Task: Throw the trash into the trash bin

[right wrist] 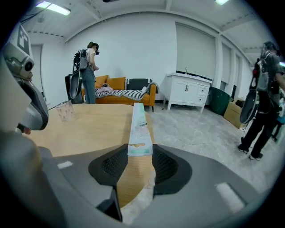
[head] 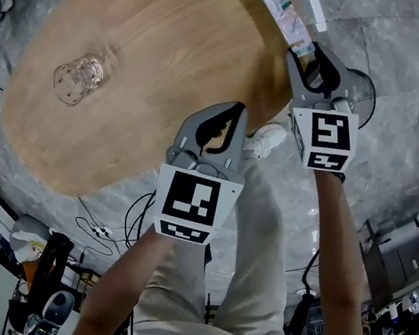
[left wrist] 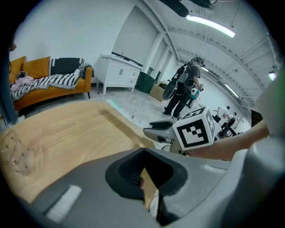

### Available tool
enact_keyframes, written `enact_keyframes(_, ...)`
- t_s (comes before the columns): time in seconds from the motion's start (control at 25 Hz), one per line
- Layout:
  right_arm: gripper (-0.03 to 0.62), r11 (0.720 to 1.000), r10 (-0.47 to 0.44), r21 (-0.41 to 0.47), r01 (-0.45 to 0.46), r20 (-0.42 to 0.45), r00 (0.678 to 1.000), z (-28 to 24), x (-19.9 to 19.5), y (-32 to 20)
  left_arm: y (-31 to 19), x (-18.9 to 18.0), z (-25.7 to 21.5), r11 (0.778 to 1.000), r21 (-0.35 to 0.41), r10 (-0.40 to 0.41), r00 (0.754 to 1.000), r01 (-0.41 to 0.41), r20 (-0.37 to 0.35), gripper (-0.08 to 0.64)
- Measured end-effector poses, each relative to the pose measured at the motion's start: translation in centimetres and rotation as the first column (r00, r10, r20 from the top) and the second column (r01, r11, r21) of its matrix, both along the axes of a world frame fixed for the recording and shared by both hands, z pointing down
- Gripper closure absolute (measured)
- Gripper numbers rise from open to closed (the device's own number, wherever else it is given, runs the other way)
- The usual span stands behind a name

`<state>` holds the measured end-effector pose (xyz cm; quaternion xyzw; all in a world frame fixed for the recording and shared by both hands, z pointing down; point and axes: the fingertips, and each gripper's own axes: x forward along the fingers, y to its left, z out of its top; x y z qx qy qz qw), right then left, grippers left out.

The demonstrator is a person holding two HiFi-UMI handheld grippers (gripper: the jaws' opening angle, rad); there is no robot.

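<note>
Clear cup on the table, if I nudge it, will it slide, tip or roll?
The cup looks thin, clear and empty, so probably light. It stands upright on the smooth wooden table, so it would likely slide, or tip if hit high. Tipped, it could roll.

A round wooden table (head: 175, 38) stands on a grey marbled floor (head: 401, 67); a clear dimpled tumbler (head: 77, 78) stands upright near the table's left edge, well apart from everything else; black cables (head: 117, 223) and a white power strip (head: 101, 230) lie on the floor below the table's near edge. Beyond the far edge an orange sofa (right wrist: 118, 84) carries a black-and-white striped blanket (right wrist: 129, 93); a white cabinet (right wrist: 187, 91) stands to its right, with a cardboard box (right wrist: 234, 113) farther right; one person (right wrist: 89, 71) wearing a backpack rig stands beside the sofa; another (right wrist: 262, 98) stands at the right; strip lights (left wrist: 209, 24) run along the ceiling.
</note>
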<state>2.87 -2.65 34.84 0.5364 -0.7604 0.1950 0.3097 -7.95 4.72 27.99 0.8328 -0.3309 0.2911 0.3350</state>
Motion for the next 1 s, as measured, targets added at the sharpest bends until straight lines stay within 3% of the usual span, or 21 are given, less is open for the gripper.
enact_keyframes(0.56,0.397,0.979,0.204,0.025,-0.204,0.001,0.979,-0.5,9.0,5.4,2.9,7.4,0.3,0.988,0.002,0.151,0.988,-0.151,-0.001,0.560)
enact_keyframes(1.0,0.397,0.932,0.362,0.006,-0.363,0.008,0.932,0.5,16.3,11.8,7.1,14.1,1.6,0.953,-0.023,0.301,0.954,-0.301,0.011,0.560)
